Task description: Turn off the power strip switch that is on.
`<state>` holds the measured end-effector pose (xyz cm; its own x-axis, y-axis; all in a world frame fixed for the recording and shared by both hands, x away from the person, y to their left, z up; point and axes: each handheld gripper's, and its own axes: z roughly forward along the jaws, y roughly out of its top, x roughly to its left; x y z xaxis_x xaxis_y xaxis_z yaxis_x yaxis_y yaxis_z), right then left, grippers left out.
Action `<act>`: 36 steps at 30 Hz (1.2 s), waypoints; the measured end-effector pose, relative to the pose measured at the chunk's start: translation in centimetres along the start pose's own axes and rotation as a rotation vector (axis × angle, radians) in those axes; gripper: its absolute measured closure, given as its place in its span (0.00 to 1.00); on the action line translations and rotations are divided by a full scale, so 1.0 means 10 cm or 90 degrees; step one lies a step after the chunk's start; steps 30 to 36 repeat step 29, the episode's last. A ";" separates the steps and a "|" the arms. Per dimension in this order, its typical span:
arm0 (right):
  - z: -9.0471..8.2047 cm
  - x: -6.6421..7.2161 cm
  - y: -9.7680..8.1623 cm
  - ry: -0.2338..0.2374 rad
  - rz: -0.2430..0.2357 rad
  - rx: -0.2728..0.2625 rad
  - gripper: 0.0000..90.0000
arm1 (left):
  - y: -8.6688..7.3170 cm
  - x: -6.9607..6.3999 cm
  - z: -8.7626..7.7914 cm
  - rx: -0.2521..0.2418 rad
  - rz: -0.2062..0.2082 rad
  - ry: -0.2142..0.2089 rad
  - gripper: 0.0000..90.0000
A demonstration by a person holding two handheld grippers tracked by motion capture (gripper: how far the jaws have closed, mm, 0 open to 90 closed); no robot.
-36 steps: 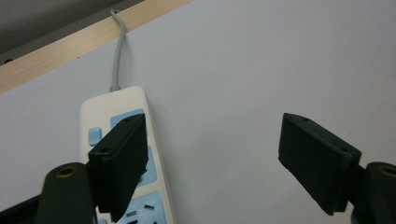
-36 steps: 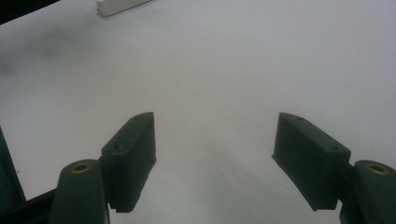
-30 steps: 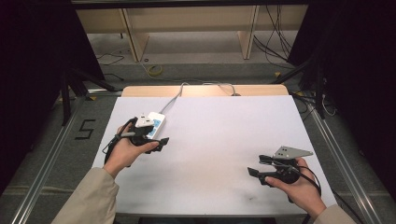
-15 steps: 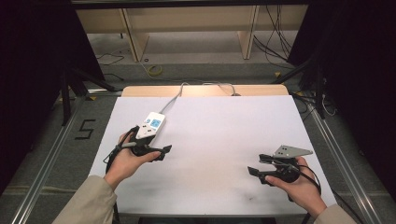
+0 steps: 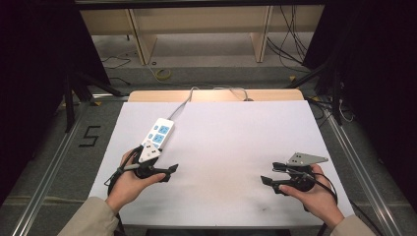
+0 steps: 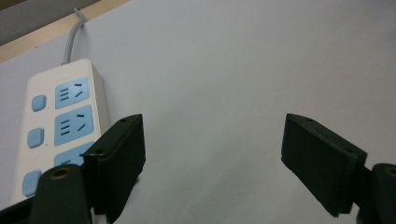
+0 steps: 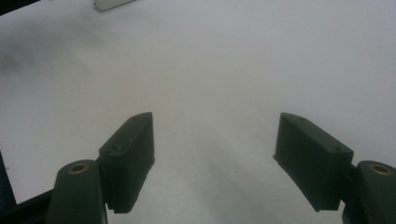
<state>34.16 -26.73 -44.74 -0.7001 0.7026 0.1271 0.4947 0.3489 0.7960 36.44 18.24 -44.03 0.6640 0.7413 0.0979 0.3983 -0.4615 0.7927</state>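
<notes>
**Power strip beside the left hand-held gripper, both sets of jaws spread**

At the left of the white tabletop (image 5: 226, 147), the power strip (image 5: 158, 133) lies flat and slanted, its grey cord (image 5: 183, 102) running off toward the far wooden edge. It is white, with blue sockets and small blue buttons beside them. The left hand-held gripper (image 5: 169, 169) sits at the near end of the strip, held in the person's left hand (image 5: 129, 181), with its grey three-cornered plate overlapping that end in the high view. In the left gripper view the jaws stand wide apart and released, nothing between them but bare white surface; the strip (image 6: 56, 135) lies just beside the left-side jaw, which covers part of its nearest socket.

Well apart, at the right of the tabletop, the right hand-held gripper (image 5: 268, 181) rests low in the person's right hand (image 5: 314, 196), pointing inward toward the left. In the right gripper view its jaws are likewise spread and released, with empty tabletop (image 7: 210, 70) between them.
</notes>
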 end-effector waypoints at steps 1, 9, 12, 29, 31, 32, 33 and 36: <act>0.00 0.00 0.00 0.000 0.000 0.000 0.32 | -0.02 -0.01 0.00 0.000 -0.003 0.000 0.24; 0.00 0.00 -0.01 0.002 -0.002 0.003 0.32 | -0.18 -0.05 -0.08 0.012 -0.007 0.000 0.24; 0.00 0.00 -0.01 0.002 -0.003 0.003 0.32 | -0.24 -0.06 -0.11 0.020 -0.005 0.001 0.24; 0.00 -0.01 -0.01 0.000 -0.005 0.004 0.32 | -0.18 -0.17 -0.06 0.018 0.012 -0.018 0.24; 0.00 -0.01 -0.01 0.000 -0.005 0.004 0.32 | -0.18 -0.17 -0.06 0.018 0.012 -0.018 0.24; 0.00 -0.01 -0.01 0.000 -0.005 0.004 0.32 | -0.18 -0.17 -0.06 0.018 0.012 -0.018 0.24; 0.00 -0.01 -0.01 0.000 -0.005 0.004 0.32 | -0.18 -0.17 -0.06 0.018 0.012 -0.018 0.24; 0.00 -0.01 -0.01 0.000 -0.005 0.004 0.32 | -0.18 -0.17 -0.06 0.018 0.012 -0.018 0.24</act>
